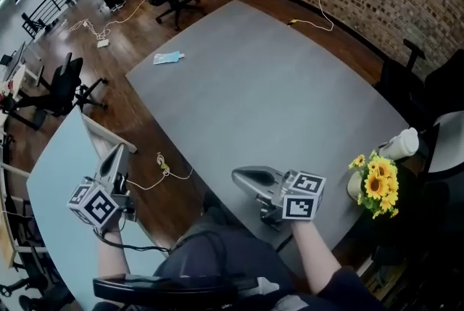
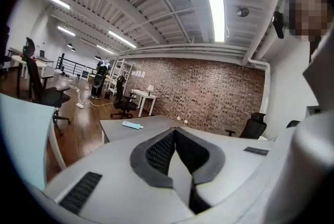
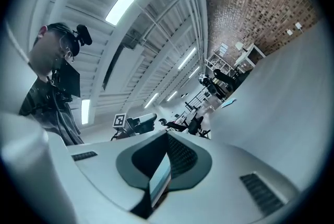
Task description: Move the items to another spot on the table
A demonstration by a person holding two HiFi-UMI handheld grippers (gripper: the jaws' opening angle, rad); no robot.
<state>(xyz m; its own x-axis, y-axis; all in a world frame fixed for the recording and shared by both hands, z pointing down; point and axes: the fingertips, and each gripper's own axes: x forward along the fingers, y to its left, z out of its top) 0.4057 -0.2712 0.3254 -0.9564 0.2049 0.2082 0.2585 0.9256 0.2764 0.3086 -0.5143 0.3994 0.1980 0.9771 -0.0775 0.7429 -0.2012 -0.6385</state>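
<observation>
I've got both grippers empty, jaws pressed together, which I judge is just a travelling posture with no pick begun. The left gripper [image 1: 119, 151] hangs off the table [image 1: 275, 99] at 8 o'clock, above the floor gap. The right gripper [image 1: 238, 175] sits level over the near edge at 6 o'clock. The blue packet [image 1: 168, 58] lies flat at 11 o'clock by the far-left edge, well apart from both. At 3 o'clock a vase [image 1: 354, 186] holds yellow flowers [image 1: 377, 183], and the blooms hide most of it.
</observation>
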